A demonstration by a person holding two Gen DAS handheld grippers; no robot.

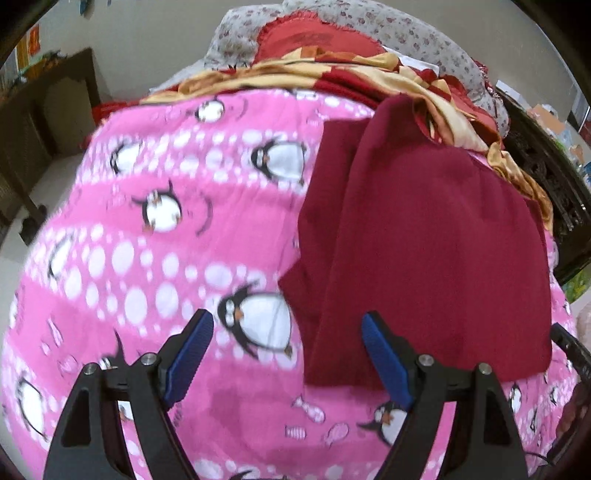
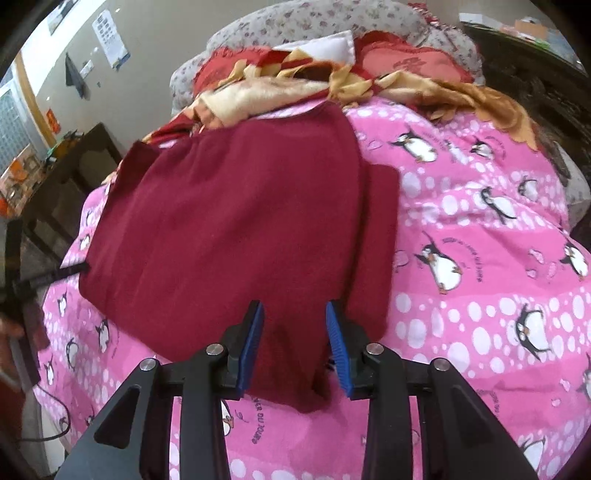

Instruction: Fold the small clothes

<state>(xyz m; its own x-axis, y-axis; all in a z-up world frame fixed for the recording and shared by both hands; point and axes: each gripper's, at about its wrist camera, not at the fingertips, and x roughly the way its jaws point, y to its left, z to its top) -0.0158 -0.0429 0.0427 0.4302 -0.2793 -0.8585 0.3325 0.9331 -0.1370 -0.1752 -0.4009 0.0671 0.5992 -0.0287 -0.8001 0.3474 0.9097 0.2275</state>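
Maroon garment lies folded on the penguin bedspread; both tools stand over it.

The left tool (image 1: pixel 288 325) is spread wide and holds nothing; the maroon garment (image 1: pixel 424 240) lies ahead and to its right on the pink penguin bedspread (image 1: pixel 147 258). The right tool (image 2: pixel 294 310) is partly open, the garment's near edge (image 2: pixel 288 369) between its blue pads (image 2: pixel 334 332), whether gripped cannot be told.

A pink blanket (image 1: pixel 155 266) printed with penguins and white dots covers the bed. Toward twelve o'clock lies a crumpled red-and-gold cloth (image 2: pixel 280 88), with a floral grey pillow (image 2: pixel 295 22) behind it. At nine o'clock a dark wooden cabinet (image 1: pixel 48 122) stands against the wall.
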